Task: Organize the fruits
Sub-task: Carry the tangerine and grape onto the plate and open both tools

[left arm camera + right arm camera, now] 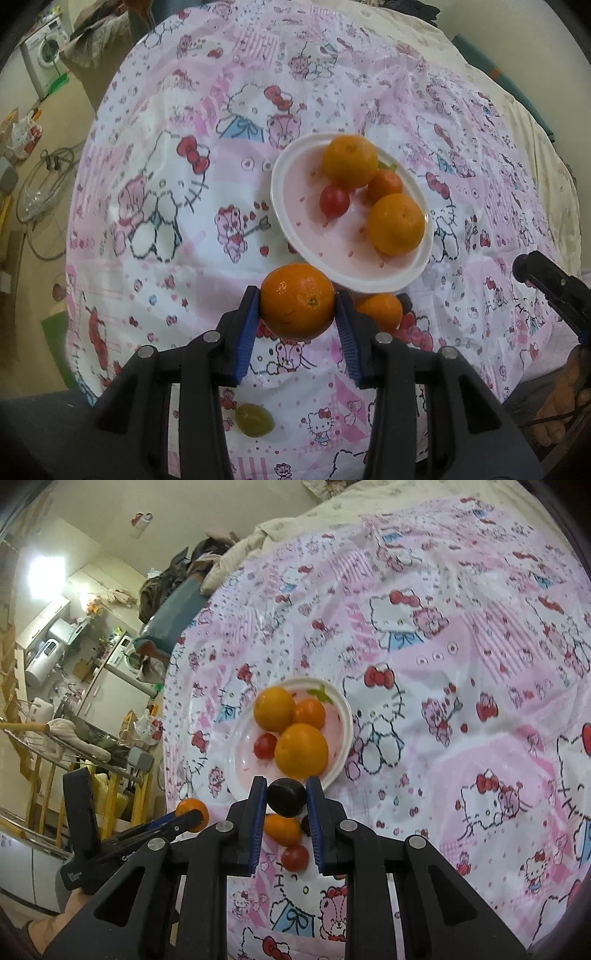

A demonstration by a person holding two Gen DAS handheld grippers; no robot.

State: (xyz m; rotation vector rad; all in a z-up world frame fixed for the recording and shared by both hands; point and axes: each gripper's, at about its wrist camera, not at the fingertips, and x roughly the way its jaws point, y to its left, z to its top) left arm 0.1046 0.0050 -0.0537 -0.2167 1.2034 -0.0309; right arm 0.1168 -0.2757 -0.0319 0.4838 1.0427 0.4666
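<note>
The white plate (291,225) sits on the cloth and holds four fruits: a large orange (350,160) at its 12 o'clock, a second large orange (397,224) at 4 o'clock, a smaller reddish-orange fruit (385,184) between them, and a cherry tomato (334,200) near the middle. A bit of green leaf shows at the plate's far rim.

My left gripper (298,308) is clamped on an orange (297,301), blue pads pressing both sides, just off the plate's 6 o'clock rim. It is deep orange, glossy, with the stem scar facing me. Another small orange (380,309) lies on the cloth at its 3 o'clock, and a green grape (255,420) lies at 6 o'clock under my fingers.

My right gripper (286,798) is closed narrow on a dark plum-like fruit (286,796), near the plate's 6 o'clock edge. Beneath it lie a small orange and a cherry tomato (295,857).

The surface is a pink-and-white cartoon-cat cloth (166,184). A washing machine (46,55) stands at 10 o'clock.
</note>
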